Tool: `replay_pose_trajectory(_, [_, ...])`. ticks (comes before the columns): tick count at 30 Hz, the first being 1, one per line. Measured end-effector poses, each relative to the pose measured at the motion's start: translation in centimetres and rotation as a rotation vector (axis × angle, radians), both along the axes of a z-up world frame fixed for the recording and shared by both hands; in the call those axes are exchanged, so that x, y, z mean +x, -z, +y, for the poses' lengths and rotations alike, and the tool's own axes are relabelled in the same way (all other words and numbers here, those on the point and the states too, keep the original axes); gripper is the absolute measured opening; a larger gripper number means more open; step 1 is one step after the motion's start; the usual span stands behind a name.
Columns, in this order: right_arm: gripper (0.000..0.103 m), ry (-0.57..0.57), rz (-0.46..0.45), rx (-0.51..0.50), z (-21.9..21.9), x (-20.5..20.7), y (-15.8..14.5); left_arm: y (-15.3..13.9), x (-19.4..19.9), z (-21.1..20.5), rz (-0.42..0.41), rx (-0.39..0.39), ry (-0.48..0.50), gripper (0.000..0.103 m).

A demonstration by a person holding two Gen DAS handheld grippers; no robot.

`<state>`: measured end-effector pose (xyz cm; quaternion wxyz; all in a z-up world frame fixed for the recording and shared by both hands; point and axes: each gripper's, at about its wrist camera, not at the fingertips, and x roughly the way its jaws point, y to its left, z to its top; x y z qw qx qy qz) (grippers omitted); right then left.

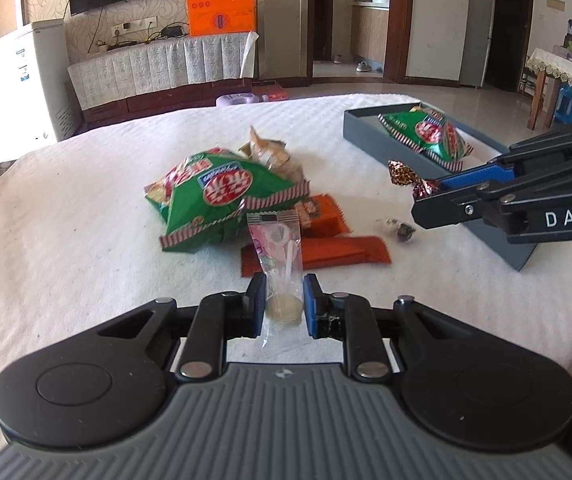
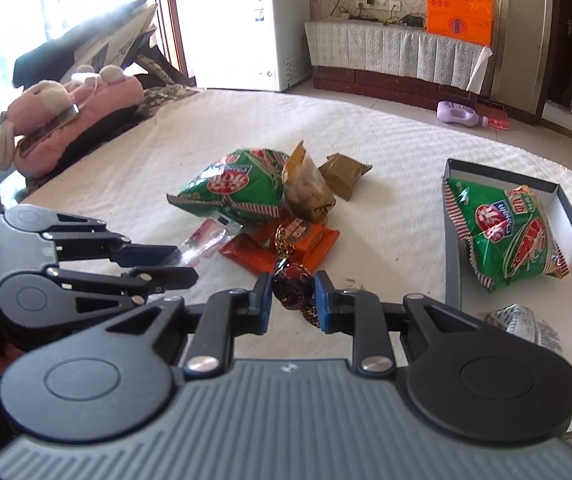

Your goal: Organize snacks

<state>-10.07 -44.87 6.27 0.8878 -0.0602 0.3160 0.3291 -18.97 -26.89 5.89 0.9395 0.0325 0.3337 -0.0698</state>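
My left gripper (image 1: 284, 304) is shut on a clear packet with a pink label and a small spoon (image 1: 280, 248), held above the white cloth. It also shows in the right wrist view (image 2: 206, 240). My right gripper (image 2: 294, 294) is shut on a dark red foil-wrapped candy (image 2: 292, 280), which also shows in the left wrist view (image 1: 406, 176). A pile of snacks lies in the middle: a green bag (image 1: 222, 196), orange bars (image 1: 326, 256), brown packets (image 2: 310, 192). A grey tray (image 2: 452, 248) at the right holds another green bag (image 2: 510, 236).
A small wrapped candy (image 1: 400, 230) lies loose on the cloth near the tray. A silver wrapped snack (image 2: 518, 320) lies in the tray's near corner. A pink plush toy (image 2: 66, 120) sits at the table's far left edge.
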Motion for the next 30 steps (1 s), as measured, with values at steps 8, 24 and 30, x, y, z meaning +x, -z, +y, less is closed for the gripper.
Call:
replay_pose_trajectory(8, [0.026, 0.053, -0.028, 0.039, -1.8, 0.2, -0.7, -0.5, 1.0, -2.6, -0.001, -0.009, 0.044, 0.023])
replay_pose_trajectory(24, [0.026, 0.178, -0.081, 0.135, -6.2, 1.1, -2.5, -2.7, 5.2, -6.6, -0.045, -0.013, 0.124, 0.023])
replay_pose_trajectory(30, [0.026, 0.25, -0.076, 0.165, -8.7, 1.8, -2.5, -3.0, 6.8, -8.8, -0.055, -0.021, 0.17, 0.023])
